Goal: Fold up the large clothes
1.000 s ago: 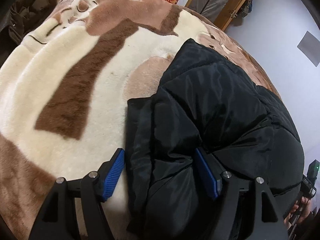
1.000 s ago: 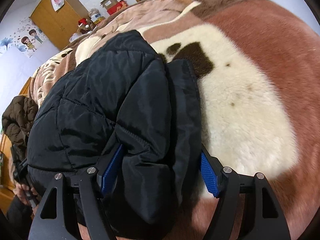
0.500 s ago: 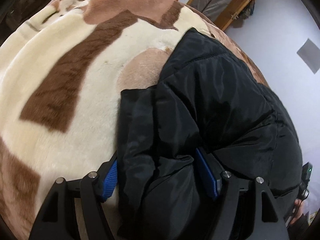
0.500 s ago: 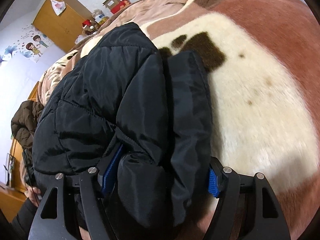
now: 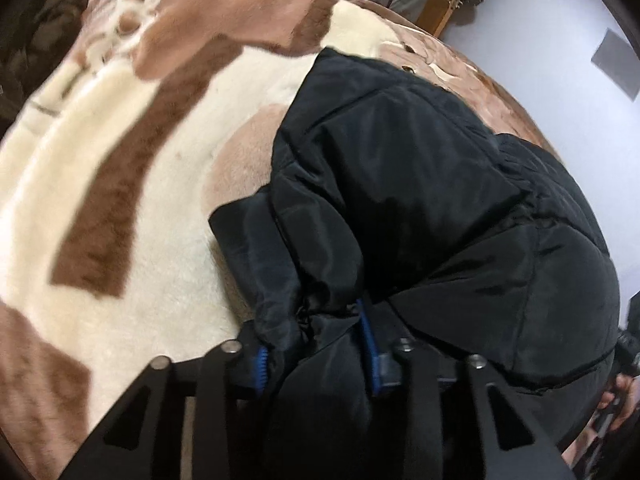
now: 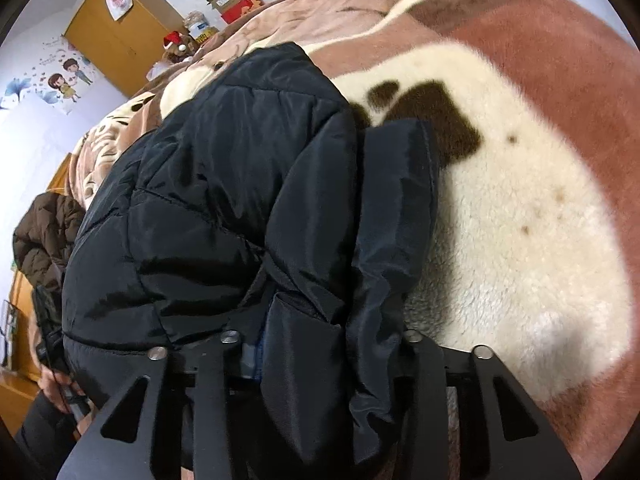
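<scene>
A black puffer jacket (image 5: 420,184) lies bunched on a plush bed blanket (image 5: 120,152). In the left wrist view my left gripper (image 5: 316,344) has its jaws closing on the jacket's near left edge, and the blue pads (image 5: 368,340) pinch a gathered fold. In the right wrist view the same jacket (image 6: 224,200) fills the left half. My right gripper (image 6: 320,344) is closing on the jacket's near right edge, and the fabric bulges out between the fingers and hides most of the pads.
The cream, brown and pink blanket (image 6: 520,208) spreads under everything. A brown jacket (image 6: 40,236) sits at the left edge. A wooden wardrobe (image 6: 120,40) and red boxes (image 6: 236,4) stand beyond the bed. A person's hand (image 6: 60,388) shows at lower left.
Both grippers' jaws have narrowed from wide apart to pinching the jacket's near edge. The fabric is now gathered and lifted slightly between the pads.
</scene>
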`<action>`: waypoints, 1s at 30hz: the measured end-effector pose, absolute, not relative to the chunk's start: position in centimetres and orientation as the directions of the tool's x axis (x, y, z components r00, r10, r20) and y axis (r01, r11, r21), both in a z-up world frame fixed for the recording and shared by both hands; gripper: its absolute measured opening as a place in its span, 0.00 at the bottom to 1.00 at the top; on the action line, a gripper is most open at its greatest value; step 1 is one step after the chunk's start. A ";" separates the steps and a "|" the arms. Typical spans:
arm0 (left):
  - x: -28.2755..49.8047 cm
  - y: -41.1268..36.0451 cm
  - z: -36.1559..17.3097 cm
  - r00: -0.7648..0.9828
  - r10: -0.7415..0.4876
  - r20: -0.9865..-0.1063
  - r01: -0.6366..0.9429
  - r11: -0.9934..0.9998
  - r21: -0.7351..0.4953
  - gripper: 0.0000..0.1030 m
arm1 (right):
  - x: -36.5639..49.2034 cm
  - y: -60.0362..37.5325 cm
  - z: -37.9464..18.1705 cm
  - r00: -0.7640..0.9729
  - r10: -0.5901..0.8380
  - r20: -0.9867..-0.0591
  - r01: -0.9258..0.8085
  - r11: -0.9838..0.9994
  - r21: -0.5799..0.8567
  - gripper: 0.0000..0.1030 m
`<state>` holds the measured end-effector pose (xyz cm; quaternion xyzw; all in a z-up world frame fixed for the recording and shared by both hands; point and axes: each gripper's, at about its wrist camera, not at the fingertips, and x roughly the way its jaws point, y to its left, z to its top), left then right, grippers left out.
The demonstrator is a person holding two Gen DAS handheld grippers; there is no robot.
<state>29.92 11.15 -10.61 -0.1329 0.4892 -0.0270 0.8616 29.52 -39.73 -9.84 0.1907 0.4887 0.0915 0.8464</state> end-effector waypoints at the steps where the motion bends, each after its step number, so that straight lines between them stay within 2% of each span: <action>1: 29.5 11.0 -9.9 0.529 -0.162 -0.833 -0.080 0.968 -0.240 0.28 | 29.3 -39.5 -9.3 0.510 0.334 -0.792 0.029 0.914 0.404 0.30; 9: 23.3 11.2 -2.8 0.637 -0.165 -0.753 -0.042 0.968 -0.248 0.23 | 24.0 -39.9 -3.1 0.582 0.349 -0.734 -0.030 0.912 0.409 0.25; 16: 17.1 11.9 -1.0 0.657 -0.178 -0.733 -0.045 0.961 -0.274 0.23 | 18.2 -39.4 -1.1 0.594 0.379 -0.710 -0.055 0.899 0.434 0.25; 20: 15.1 12.4 -0.3 0.661 -0.175 -0.730 -0.048 0.961 -0.273 0.23 | 17.7 -38.1 -0.6 0.589 0.393 -0.706 -0.067 0.895 0.442 0.25; 30: 16.7 16.0 2.1 0.709 -0.134 -0.692 -0.062 0.966 -0.250 0.23 | 20.7 -34.2 0.9 0.610 0.439 -0.660 -0.127 0.876 0.465 0.25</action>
